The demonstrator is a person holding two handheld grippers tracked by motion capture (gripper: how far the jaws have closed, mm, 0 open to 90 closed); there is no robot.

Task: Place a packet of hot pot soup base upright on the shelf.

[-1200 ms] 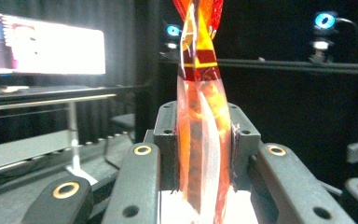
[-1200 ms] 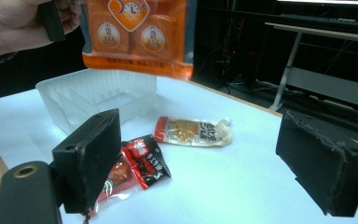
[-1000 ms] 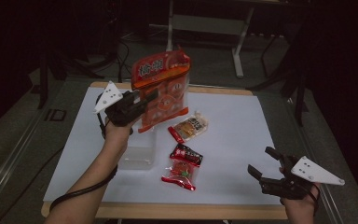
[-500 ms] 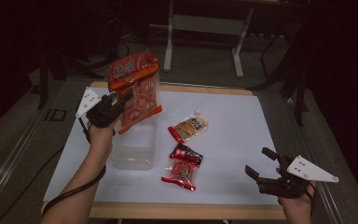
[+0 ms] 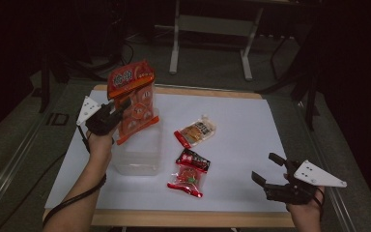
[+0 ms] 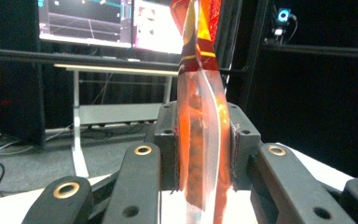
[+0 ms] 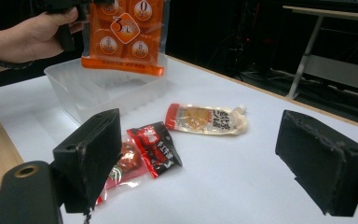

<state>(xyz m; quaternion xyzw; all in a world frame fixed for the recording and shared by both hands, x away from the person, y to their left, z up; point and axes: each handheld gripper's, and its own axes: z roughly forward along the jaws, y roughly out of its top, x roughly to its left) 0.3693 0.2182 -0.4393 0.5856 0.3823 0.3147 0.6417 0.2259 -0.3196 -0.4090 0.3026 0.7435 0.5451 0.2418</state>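
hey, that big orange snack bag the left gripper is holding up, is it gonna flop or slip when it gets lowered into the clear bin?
Probably floppy: the orange snack bag is thin glossy film, hanging tilted from the left gripper above the clear bin. Likely light, since one side pinch carries it. The slick film might slip, though the pads squeeze it firmly.

Probably a lab, dark room, monitors (image 6: 121,23), metal stand (image 5: 210,29)

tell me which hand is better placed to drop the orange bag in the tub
Left. Its gripper already clamps the orange bag right above the tub; the right gripper sits open at the table's far corner.
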